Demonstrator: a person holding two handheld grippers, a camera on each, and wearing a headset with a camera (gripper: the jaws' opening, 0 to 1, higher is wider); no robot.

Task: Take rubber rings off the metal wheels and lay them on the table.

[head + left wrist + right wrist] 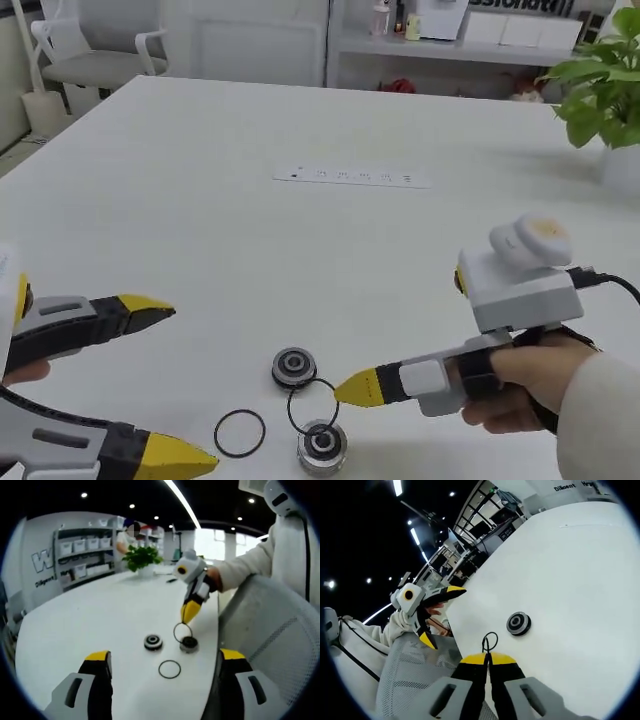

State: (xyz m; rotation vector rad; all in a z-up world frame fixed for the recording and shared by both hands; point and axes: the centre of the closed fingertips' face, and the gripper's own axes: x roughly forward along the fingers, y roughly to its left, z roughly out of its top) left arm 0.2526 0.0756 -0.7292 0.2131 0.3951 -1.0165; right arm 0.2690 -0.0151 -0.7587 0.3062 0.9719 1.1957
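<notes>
Right hand-held gripper clamped on the rubber ring. The ring extends left of its tip, down to the metal wheel by the bench's near edge. Left hand-held gripper open, farther away.

Two metal wheels, two rubber rings, one potted plant, one power strip

Overhead and opposed views, shared wheel
</notes>
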